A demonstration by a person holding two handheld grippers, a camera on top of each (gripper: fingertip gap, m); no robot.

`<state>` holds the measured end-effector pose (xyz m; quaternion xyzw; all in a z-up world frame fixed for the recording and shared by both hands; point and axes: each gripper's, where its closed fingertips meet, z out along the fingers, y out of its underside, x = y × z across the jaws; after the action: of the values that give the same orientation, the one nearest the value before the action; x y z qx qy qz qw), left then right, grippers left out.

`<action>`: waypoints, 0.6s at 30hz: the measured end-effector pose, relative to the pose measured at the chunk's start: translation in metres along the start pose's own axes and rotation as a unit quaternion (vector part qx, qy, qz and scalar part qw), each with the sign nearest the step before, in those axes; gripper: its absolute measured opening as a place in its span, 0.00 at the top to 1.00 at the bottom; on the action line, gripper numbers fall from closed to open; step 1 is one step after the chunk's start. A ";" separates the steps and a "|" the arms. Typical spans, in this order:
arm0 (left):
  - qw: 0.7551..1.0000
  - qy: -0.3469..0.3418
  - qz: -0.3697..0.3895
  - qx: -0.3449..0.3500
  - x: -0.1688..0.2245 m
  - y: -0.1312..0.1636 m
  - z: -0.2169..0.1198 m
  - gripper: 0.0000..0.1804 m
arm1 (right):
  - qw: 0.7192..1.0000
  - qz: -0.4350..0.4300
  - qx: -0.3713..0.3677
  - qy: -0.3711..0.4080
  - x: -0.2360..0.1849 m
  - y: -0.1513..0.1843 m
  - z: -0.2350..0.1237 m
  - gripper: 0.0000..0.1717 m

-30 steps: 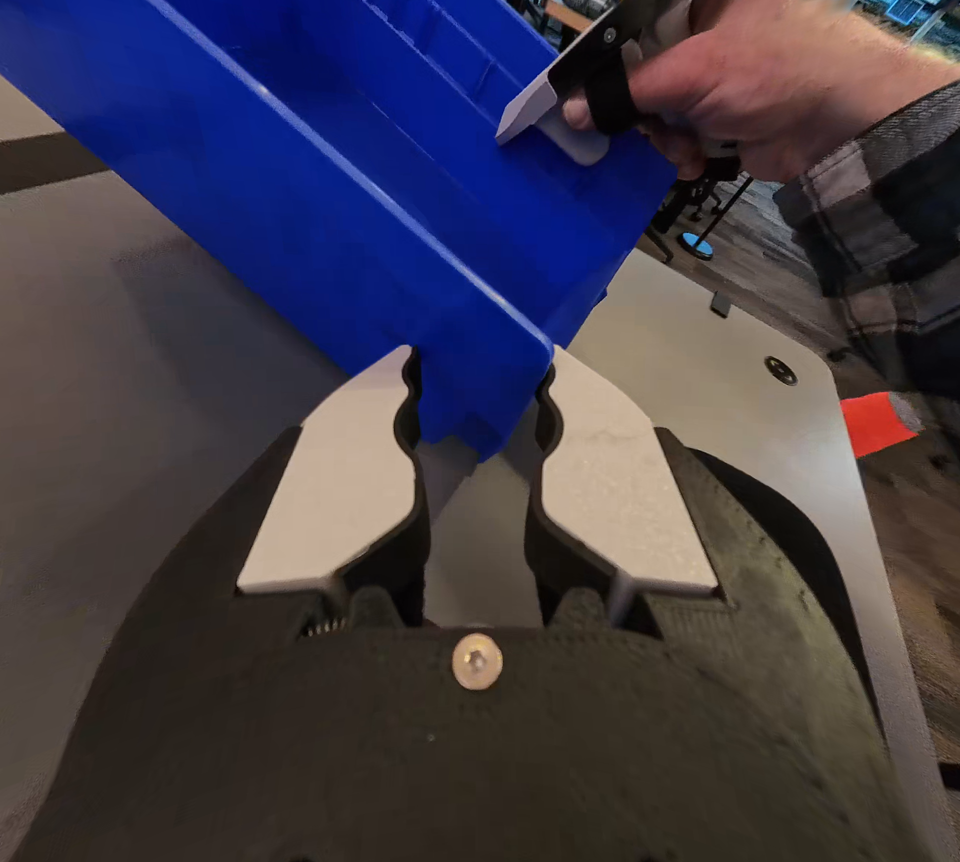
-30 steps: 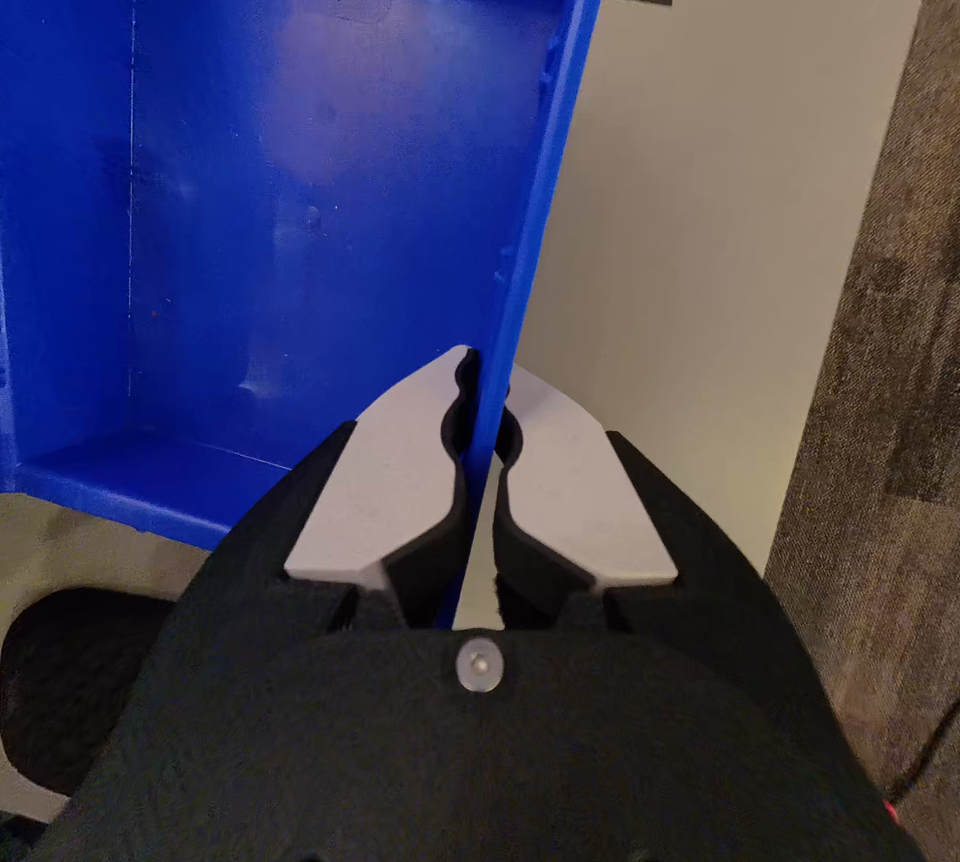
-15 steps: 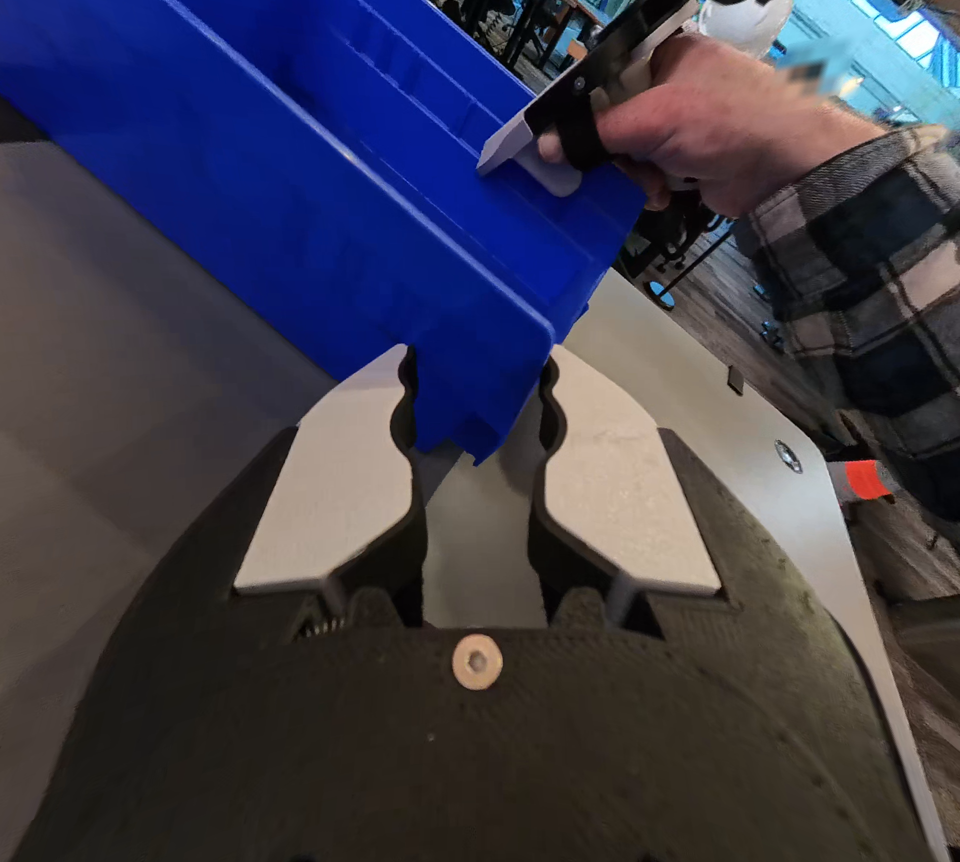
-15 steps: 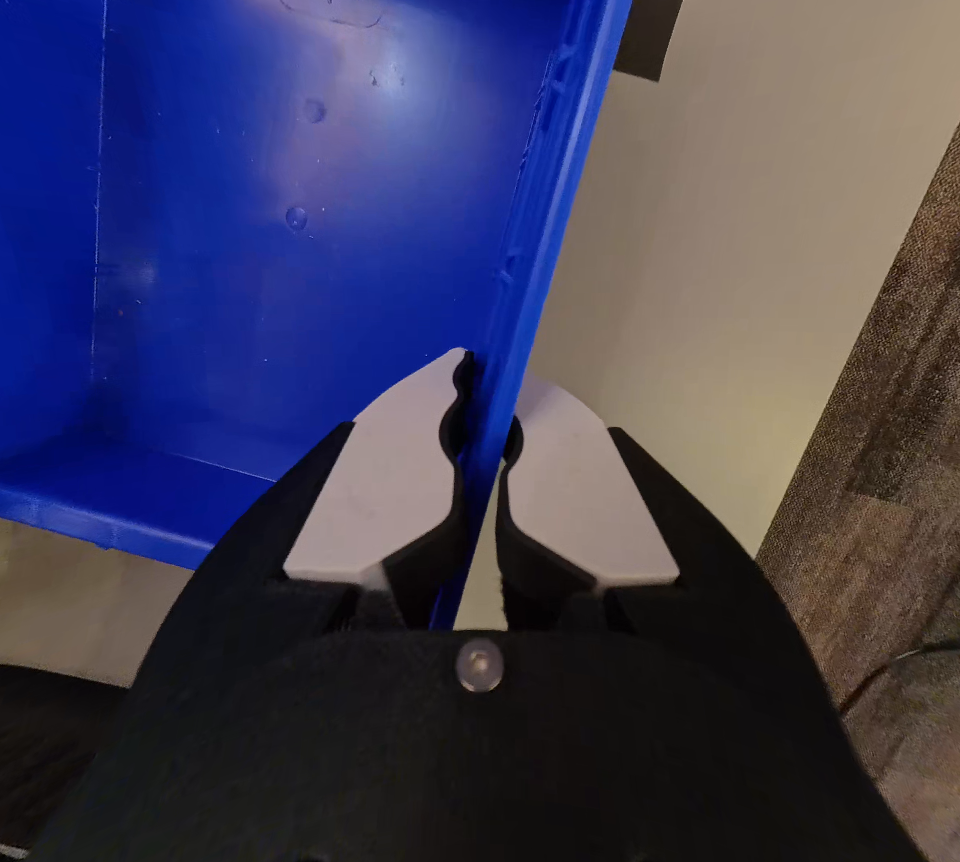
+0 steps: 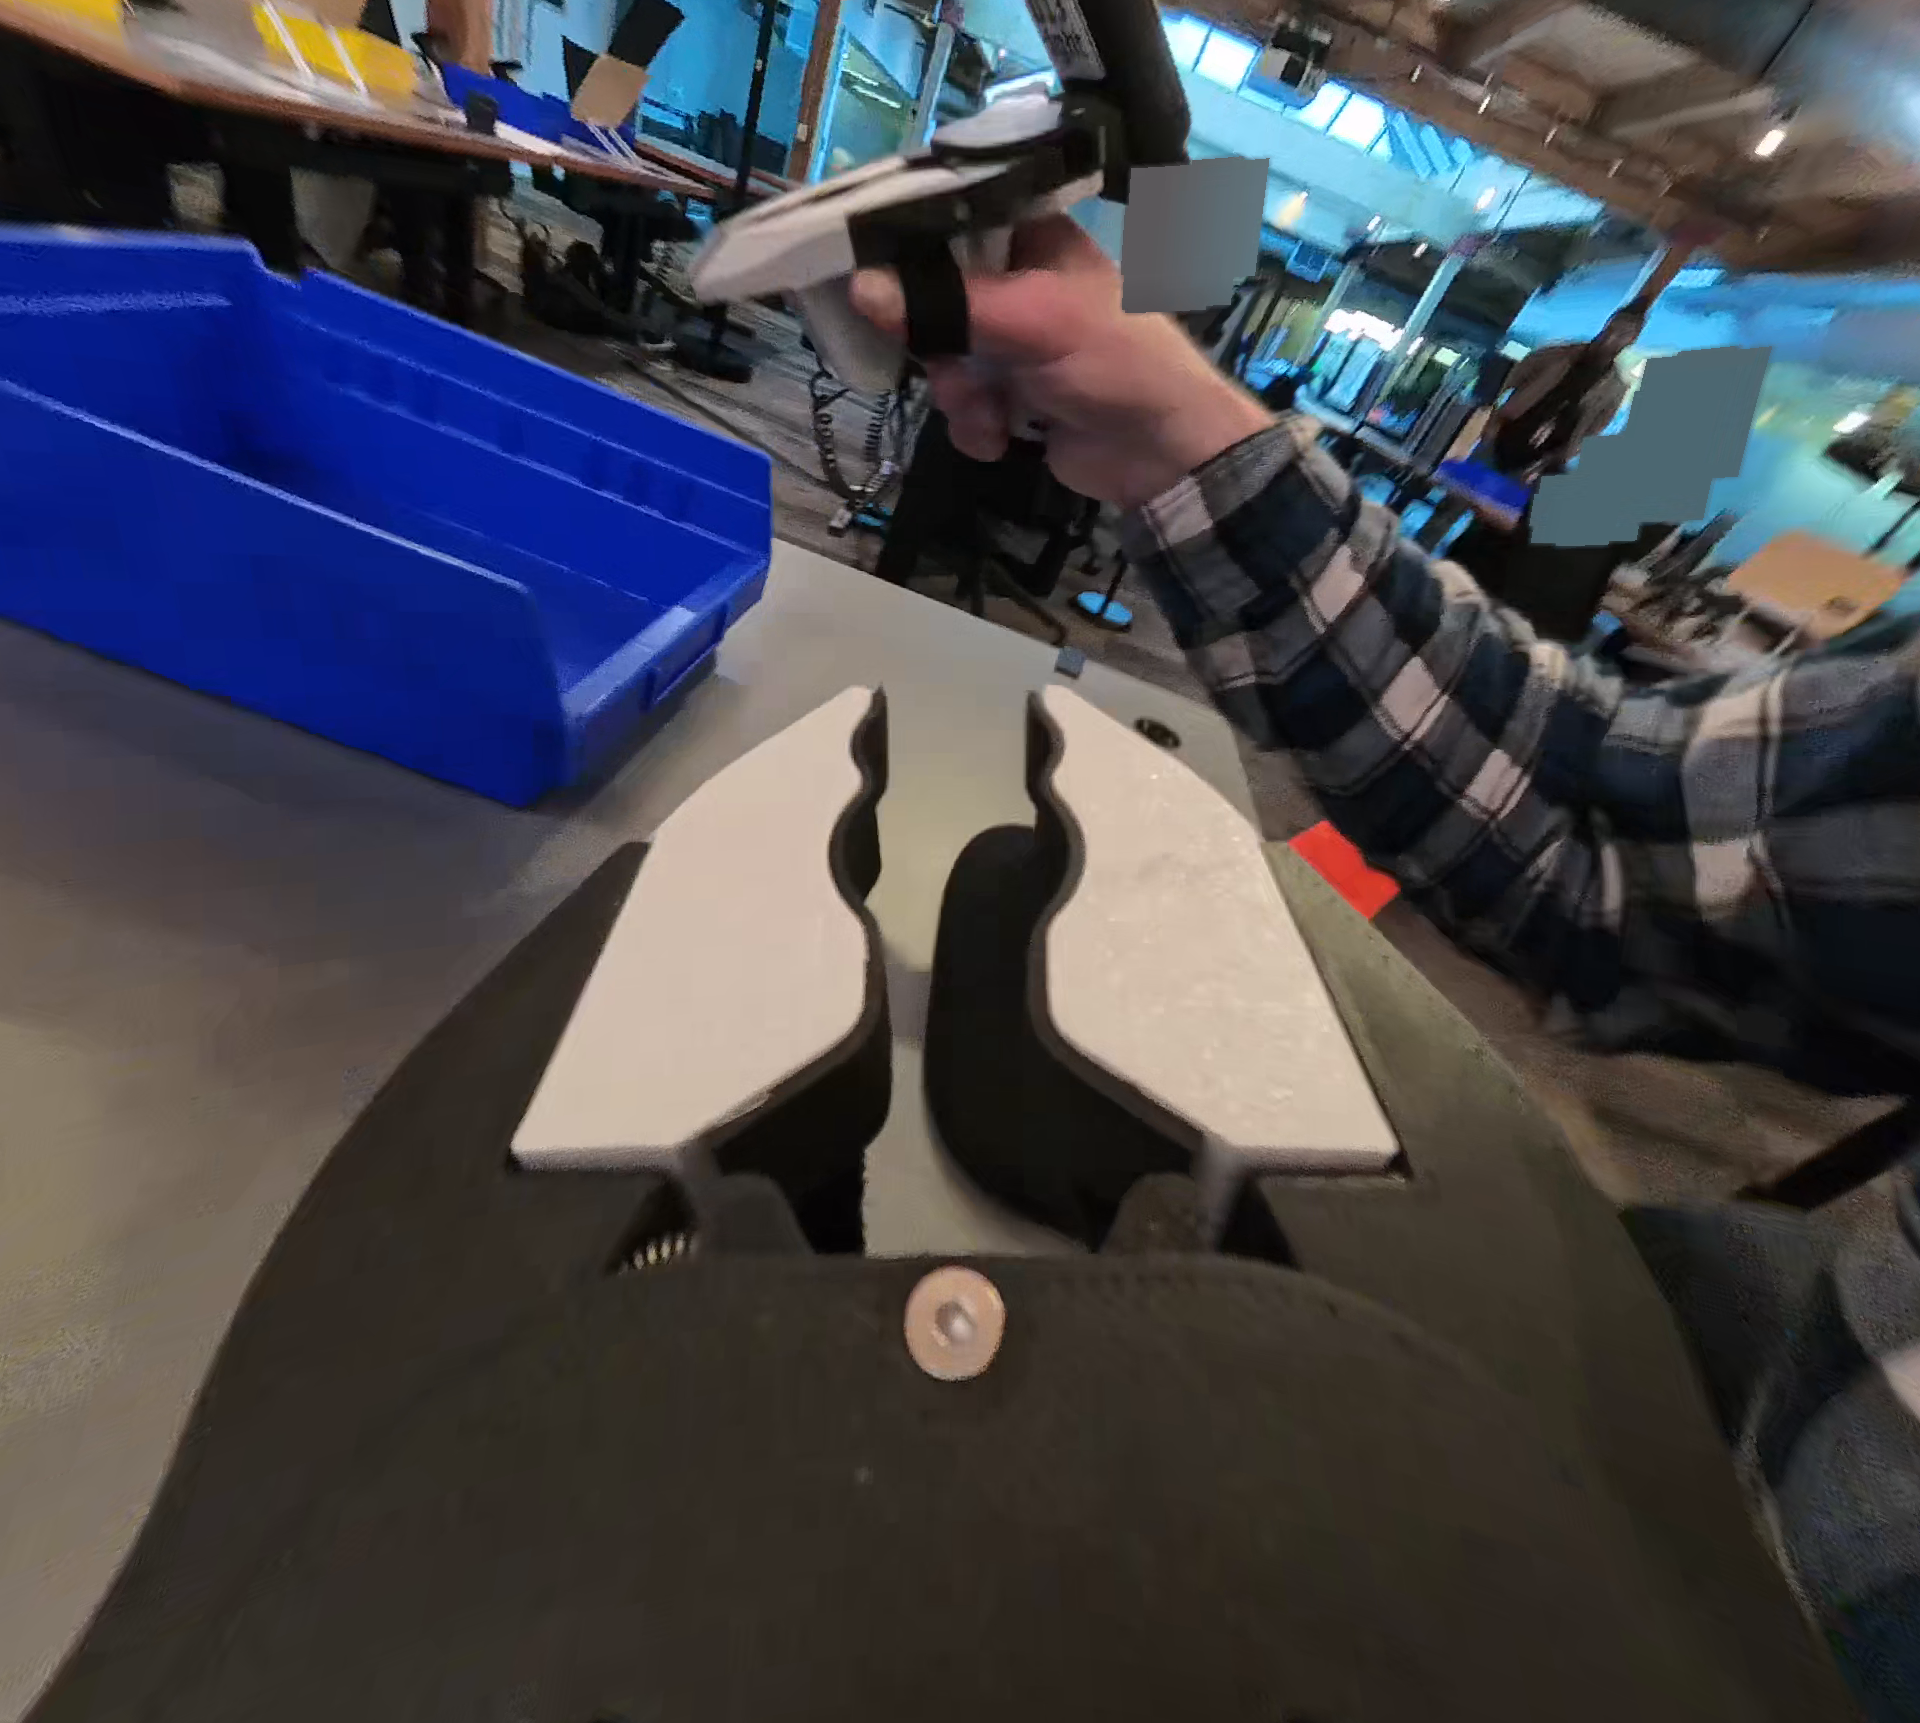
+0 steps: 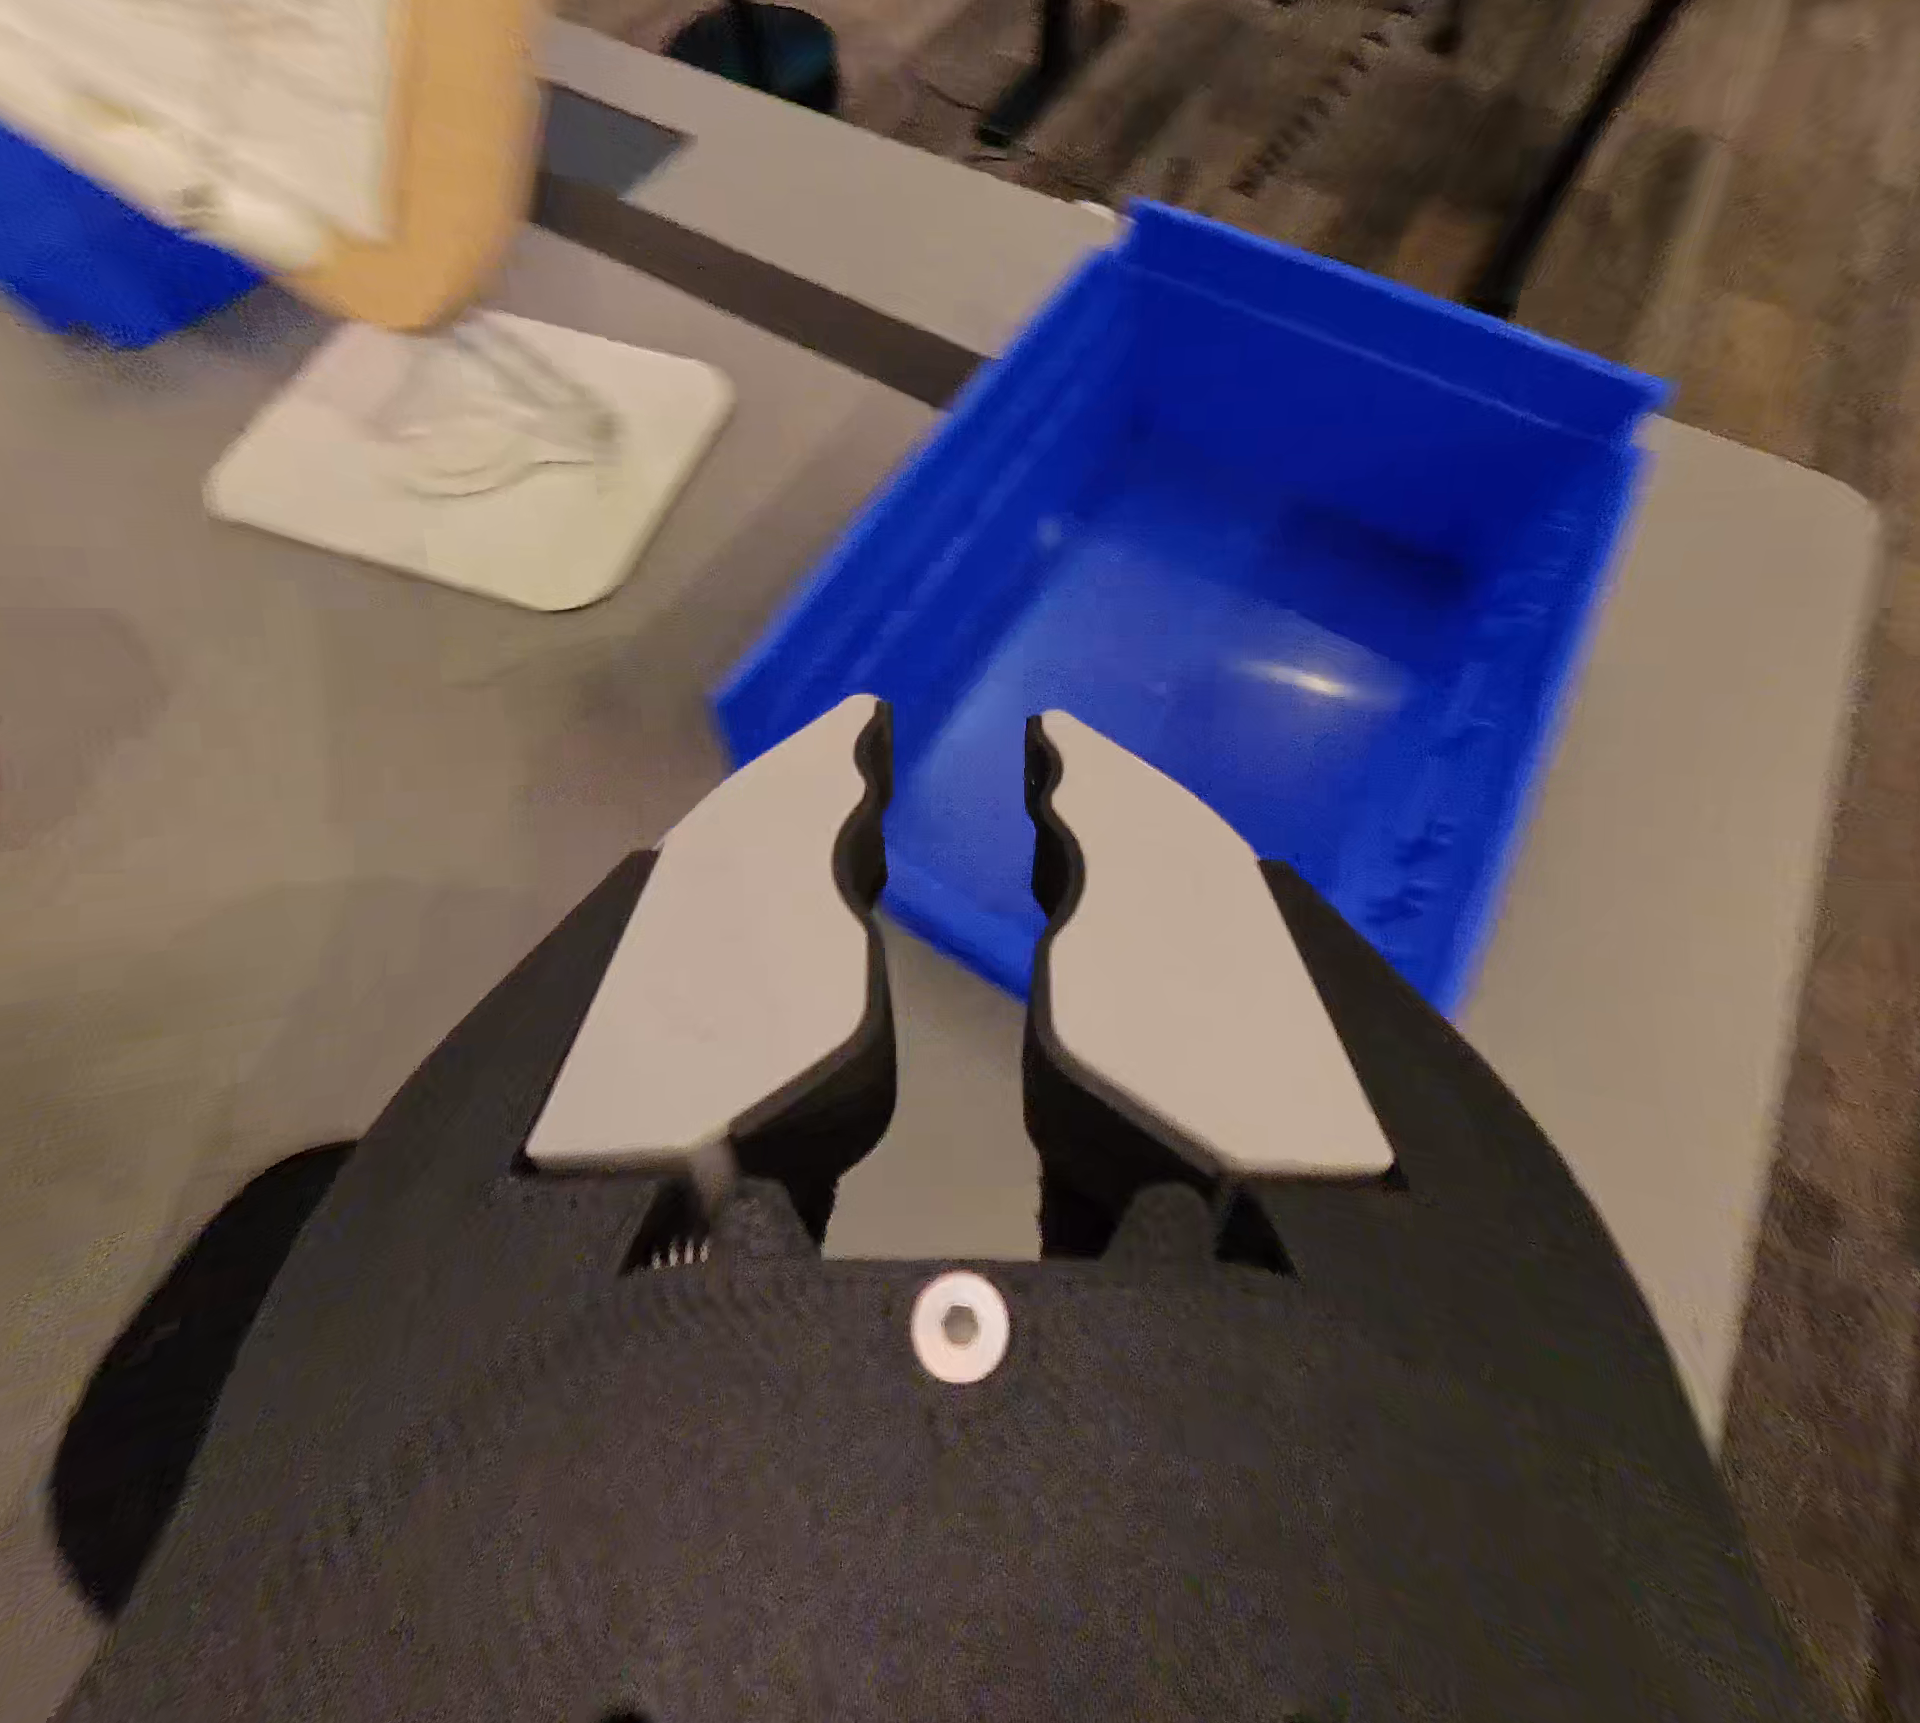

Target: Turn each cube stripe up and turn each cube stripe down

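No cube shows in either view. A blue bin [image 5: 364, 551] stands upright on the grey table [image 5: 208, 946]. In the right wrist view the bin's [image 6: 1403, 323] inside is bare. My left gripper [image 5: 956, 707] is open and empty, pulled back to the right of the bin's near corner. My right gripper [image 6: 956, 728] is open and empty, above the bin's near end. It also shows in the left wrist view [image 5: 748, 250], held up in a hand, clear of the bin.
A white stand base [image 6: 468, 468] with a wooden board [image 6: 447, 63] stands left of the bin. A black strip [image 6: 748, 291] crosses the table. Another blue bin [image 6: 94, 250] is far left. The table edge [image 6: 1829, 634] runs right of the bin. A plaid sleeve [image 5: 1455, 717] reaches over the right side.
The bin was held up and tilted, my right gripper shut on its wall and my left jaws around its corner. Now it rests on the table and both grippers have let go and drawn back.
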<state>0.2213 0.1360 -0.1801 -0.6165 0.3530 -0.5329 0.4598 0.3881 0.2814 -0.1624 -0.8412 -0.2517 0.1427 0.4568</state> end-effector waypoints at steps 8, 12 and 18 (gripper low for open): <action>0.983 -0.160 0.088 -0.026 -0.023 -0.014 -0.155 0.82 | 0.983 -0.069 0.066 -0.154 -0.170 0.001 0.010 0.92; 0.942 -0.285 0.163 -0.067 -0.053 -0.009 -0.245 0.80 | 0.978 -0.101 0.055 -0.173 -0.212 0.014 0.040 0.92; 0.893 -0.411 0.162 -0.083 -0.090 -0.005 -0.384 0.81 | 0.976 -0.043 0.070 -0.204 -0.222 0.036 0.076 0.93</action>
<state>-0.1718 0.1473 -0.2019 -0.7508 0.2707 -0.1184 0.5908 0.1783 0.1954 -0.2314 -0.7488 -0.3644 0.3087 0.4596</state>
